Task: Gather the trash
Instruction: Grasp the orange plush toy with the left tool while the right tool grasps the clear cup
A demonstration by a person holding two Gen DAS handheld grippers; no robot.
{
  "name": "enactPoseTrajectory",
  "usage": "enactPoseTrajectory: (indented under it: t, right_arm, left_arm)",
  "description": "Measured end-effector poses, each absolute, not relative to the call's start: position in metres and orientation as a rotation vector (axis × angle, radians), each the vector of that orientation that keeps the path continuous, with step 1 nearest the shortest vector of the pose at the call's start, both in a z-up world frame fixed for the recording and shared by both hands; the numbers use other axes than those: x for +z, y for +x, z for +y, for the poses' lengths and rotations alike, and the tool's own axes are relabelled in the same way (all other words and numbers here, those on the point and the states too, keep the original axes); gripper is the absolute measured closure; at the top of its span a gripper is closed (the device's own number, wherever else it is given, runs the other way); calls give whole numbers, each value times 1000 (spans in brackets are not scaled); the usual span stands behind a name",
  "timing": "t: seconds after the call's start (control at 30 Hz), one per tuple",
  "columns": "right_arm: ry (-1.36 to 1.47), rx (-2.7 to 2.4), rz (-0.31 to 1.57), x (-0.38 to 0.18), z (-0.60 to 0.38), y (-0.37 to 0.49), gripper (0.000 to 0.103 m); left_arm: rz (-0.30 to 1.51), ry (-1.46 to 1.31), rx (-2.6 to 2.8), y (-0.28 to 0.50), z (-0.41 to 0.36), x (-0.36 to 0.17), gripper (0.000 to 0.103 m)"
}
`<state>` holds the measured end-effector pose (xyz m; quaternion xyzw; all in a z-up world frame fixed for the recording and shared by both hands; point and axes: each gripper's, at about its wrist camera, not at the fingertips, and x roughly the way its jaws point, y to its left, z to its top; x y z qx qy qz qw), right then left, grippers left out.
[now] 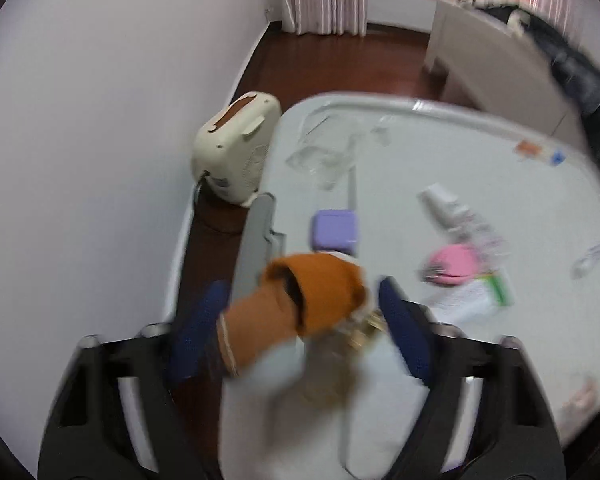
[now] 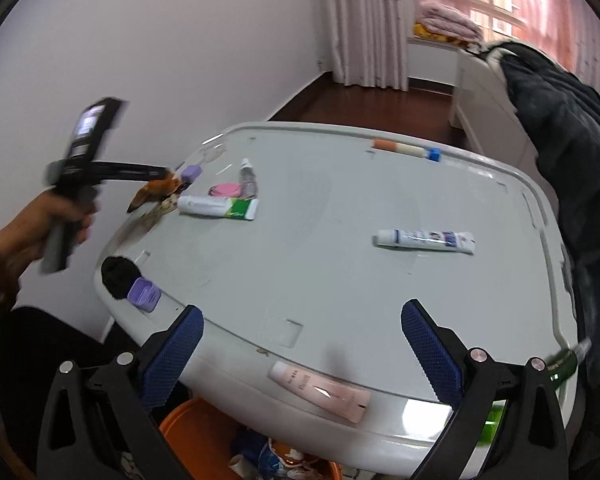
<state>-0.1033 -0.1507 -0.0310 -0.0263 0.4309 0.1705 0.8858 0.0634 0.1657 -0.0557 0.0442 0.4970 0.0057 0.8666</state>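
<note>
My left gripper (image 1: 304, 308) is shut on an orange-brown crumpled wrapper (image 1: 312, 288) and holds it above the left edge of the white table (image 1: 440, 152); the view is blurred. From the right wrist view the left gripper (image 2: 168, 184) and the wrapper (image 2: 156, 192) show at the table's far left. My right gripper (image 2: 304, 344) is open and empty over the table's near edge. An orange bin (image 2: 204, 420) with trash stands below that edge.
On the table lie a green-white tube (image 2: 220, 207), a blue-white tube (image 2: 424, 239), a pink tube (image 2: 320, 392), a pink round case (image 2: 226, 190), purple boxes (image 2: 144, 294), a black sock (image 2: 118, 272). A cream heater (image 1: 236, 148) stands on the floor by the wall.
</note>
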Motion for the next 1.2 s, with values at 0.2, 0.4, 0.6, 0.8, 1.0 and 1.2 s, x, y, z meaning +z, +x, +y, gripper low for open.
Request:
enactPoseTrajectory:
  t: [0.2, 0.4, 0.6, 0.8, 1.0, 1.2]
  right_arm:
    - [-117, 413, 879, -21, -127, -87, 5]
    - [-177, 509, 850, -11, -77, -24, 5]
    - [-232, 590, 824, -23, 10, 80, 5]
    - [-361, 617, 887, -67, 103, 154, 5]
    - [-482, 614, 940, -94, 152, 187, 27]
    - [-438, 595, 1002, -96, 143, 186, 65]
  left_arm:
    - [917, -57, -111, 35, 171, -18, 89]
    - [773, -198, -225, -32, 158, 36, 88]
    - [748, -206, -206, -62, 157, 24, 88]
    - [774, -209, -207, -54, 165, 15, 88]
    - [776, -198, -234, -47, 162, 14, 88]
    - [772, -209, -237, -49, 163, 14, 88]
